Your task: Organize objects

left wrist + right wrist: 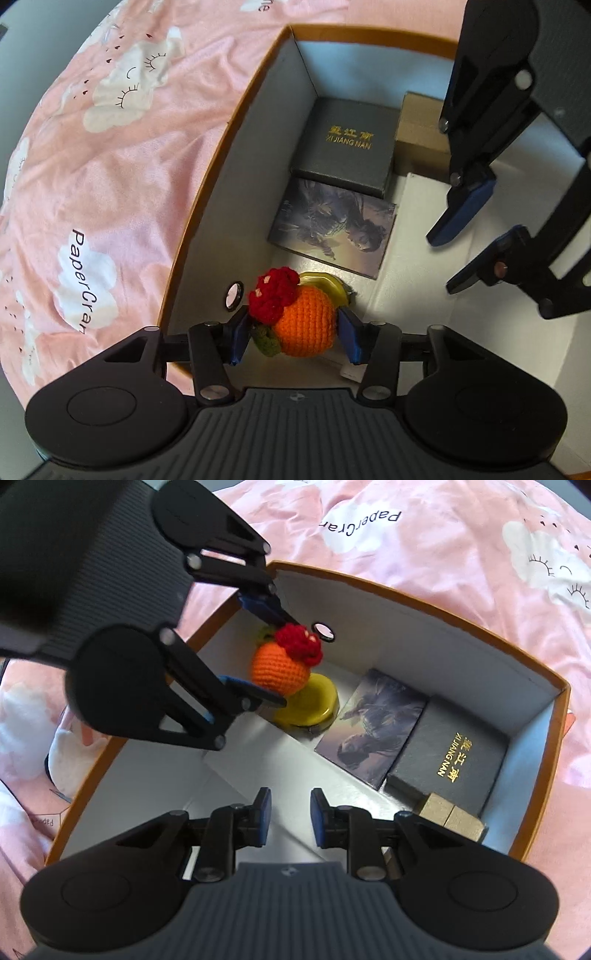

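A crocheted orange (306,328) (277,668) with a red flower and a green leaf rests tilted on a yellow round lid (317,709) in a corner of an orange-rimmed white box (258,166) (424,653). My left gripper (293,332) (290,661) reaches down around it. Its blue pads stand right at the flower and at the orange's side without visibly squeezing. Over the box floor my right gripper (291,797) (443,262) is nearly closed, with only a narrow gap and nothing in it.
Along the same wall lie a picture card (332,232) (369,734), a dark grey box with gold lettering (347,144) (450,764) and a small brown carton (421,129) (450,819). A round eyelet (233,294) pierces the wall. Pink cloud-print bedding (110,166) surrounds the box.
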The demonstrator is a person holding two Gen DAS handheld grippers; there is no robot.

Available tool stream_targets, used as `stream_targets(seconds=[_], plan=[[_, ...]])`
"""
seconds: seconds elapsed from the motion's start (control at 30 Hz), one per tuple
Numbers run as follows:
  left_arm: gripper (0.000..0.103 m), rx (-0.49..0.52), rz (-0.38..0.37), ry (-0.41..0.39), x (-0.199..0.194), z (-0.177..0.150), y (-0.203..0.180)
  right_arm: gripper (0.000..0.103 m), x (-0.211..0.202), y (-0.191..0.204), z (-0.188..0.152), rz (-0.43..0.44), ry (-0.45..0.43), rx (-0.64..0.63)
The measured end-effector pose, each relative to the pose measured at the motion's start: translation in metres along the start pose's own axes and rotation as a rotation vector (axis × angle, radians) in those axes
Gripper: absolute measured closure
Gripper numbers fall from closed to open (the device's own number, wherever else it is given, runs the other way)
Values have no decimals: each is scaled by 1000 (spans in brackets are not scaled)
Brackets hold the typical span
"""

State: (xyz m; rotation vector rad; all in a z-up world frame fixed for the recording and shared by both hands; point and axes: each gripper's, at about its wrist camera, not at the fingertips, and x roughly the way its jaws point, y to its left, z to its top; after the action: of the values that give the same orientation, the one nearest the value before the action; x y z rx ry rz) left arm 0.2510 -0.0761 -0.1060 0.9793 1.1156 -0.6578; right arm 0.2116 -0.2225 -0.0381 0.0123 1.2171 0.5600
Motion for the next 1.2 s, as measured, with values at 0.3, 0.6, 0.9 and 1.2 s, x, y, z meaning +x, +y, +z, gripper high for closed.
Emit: stream_targets(seconds=[0.3, 0.6, 0.9, 1.2], plan=[[35, 26, 58, 23, 6, -4, -4, 77, 24, -5, -2, -33, -11, 26], [34, -43, 64, -63, -25, -14, 1, 73, 24, 2, 0, -52, -25, 3], [34, -171, 65, -171, -96, -44, -9, 70, 4, 22, 0, -115, -45, -5], [35, -454, 87, -298, -168, -108, -15, 68, -42, 60, -1, -119, -223, 49]])
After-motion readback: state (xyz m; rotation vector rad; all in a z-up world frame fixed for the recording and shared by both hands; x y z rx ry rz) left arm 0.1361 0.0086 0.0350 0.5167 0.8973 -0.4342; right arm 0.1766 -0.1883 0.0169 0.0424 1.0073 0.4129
